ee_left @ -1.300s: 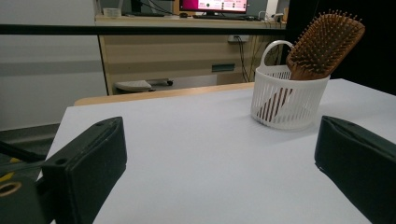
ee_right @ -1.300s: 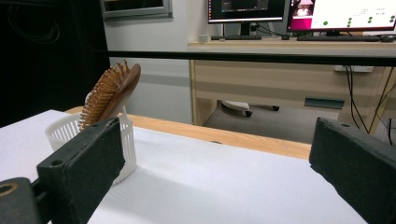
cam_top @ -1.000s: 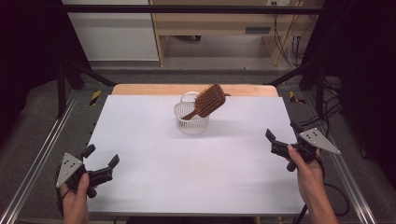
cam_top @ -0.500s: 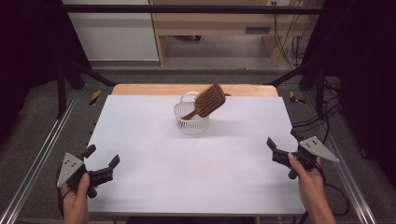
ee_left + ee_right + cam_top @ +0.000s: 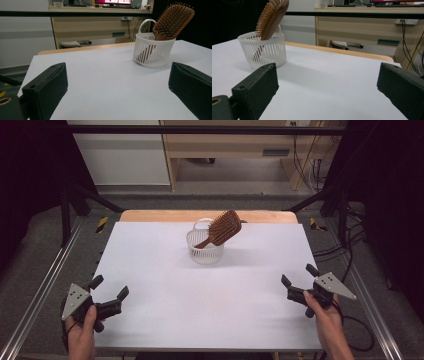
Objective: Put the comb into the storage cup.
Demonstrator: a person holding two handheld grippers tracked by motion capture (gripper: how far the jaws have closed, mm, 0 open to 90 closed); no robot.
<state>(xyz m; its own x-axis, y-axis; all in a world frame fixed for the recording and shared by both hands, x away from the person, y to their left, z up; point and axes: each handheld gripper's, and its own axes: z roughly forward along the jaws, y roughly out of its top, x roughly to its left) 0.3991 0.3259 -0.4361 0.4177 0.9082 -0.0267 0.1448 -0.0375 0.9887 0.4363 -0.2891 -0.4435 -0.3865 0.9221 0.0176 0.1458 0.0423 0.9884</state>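
Note:
A wooden paddle hairbrush [image 5: 222, 228] stands handle-down in a small white slatted basket [image 5: 205, 248] at the back middle of the white table [image 5: 210, 295]; its head leans out to the right. From the left gripper view the hairbrush [image 5: 172, 21] and basket [image 5: 153, 50] sit ahead to the right; from the right gripper view the hairbrush [image 5: 272, 17] and basket [image 5: 264, 51] sit ahead to the left. My left gripper [image 5: 109, 287] rests open at the front left corner. Near the right edge my right gripper [image 5: 298, 274] is open too. Both hold nothing.
A wooden strip [image 5: 150, 215] borders the table's far edge. Metal frame rails [image 5: 40, 290] run along both sides, with cables [image 5: 350, 240] on the floor at right. A wooden desk [image 5: 235, 145] stands beyond the table.
My right gripper has drawn back toward the front right and come lower. The left gripper, hairbrush and basket have not moved.

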